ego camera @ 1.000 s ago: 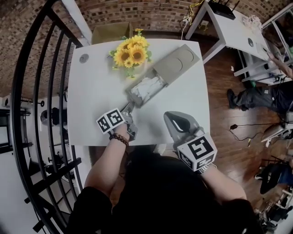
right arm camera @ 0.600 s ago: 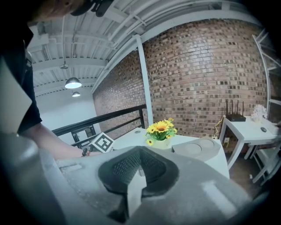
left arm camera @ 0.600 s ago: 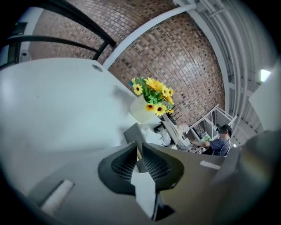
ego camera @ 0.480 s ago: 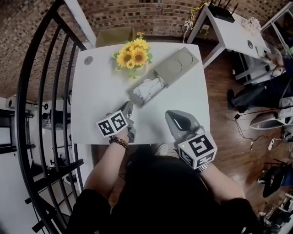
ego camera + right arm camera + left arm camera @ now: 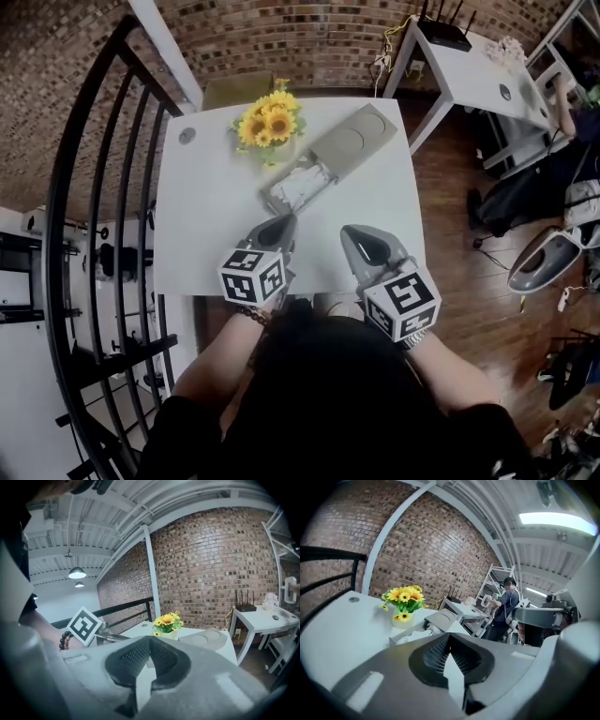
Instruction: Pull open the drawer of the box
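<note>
a: were the fingers (image 5: 432,654) holding anything?
b: no. the left gripper (image 5: 279,228) and right gripper (image 5: 364,242) were both closed on nothing, near the desk (image 5: 202,225) edge, apart from the drawer (image 5: 298,187).
a: and the drawer?
b: it was already out of the box (image 5: 354,139), beside the flowers (image 5: 266,120). it looked light and stiff; i'd pinch its front wall.

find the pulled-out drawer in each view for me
Head view: the drawer is near centre, sticking out of the box toward the person.
Left gripper view: low, left of centre, just below the sunflowers.
Right gripper view: not clearly in it, hidden behind the right hand-held gripper; only the box top shows.
Shared landmark: the sunflowers, next to the box in all three views.
</note>
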The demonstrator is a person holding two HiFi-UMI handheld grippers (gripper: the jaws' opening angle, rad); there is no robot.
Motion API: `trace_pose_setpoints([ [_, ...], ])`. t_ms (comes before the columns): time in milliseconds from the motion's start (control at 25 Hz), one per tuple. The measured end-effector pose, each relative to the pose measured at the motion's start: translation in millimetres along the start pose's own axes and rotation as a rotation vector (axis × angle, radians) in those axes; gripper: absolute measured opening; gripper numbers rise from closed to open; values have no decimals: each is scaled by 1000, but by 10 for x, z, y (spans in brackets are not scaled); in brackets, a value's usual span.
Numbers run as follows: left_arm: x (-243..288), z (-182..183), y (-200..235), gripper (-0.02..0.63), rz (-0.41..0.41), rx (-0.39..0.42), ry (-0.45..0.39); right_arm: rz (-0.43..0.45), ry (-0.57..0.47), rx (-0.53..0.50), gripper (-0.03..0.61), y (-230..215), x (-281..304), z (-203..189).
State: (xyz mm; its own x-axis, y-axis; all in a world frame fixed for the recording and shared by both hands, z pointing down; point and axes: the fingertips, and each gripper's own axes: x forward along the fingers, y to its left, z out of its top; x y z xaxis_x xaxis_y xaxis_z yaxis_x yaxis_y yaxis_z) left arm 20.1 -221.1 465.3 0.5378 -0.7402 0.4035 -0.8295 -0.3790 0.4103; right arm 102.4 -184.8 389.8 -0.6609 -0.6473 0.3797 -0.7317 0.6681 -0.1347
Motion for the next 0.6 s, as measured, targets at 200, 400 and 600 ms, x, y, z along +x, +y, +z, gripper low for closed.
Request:
trace_pose_setpoints([
  [200, -58, 55, -505, 17, -69, 165, 3, -21, -27, -4, -11, -52, -124, 0],
  [400, -76, 76, -782, 17, -98, 241, -4, -20, -45, -17, -11, -63, -200, 10],
  [600, -106, 70, -837, 17, -89, 256, -5, -20, -52, -20, -11, -68, -268, 4],
])
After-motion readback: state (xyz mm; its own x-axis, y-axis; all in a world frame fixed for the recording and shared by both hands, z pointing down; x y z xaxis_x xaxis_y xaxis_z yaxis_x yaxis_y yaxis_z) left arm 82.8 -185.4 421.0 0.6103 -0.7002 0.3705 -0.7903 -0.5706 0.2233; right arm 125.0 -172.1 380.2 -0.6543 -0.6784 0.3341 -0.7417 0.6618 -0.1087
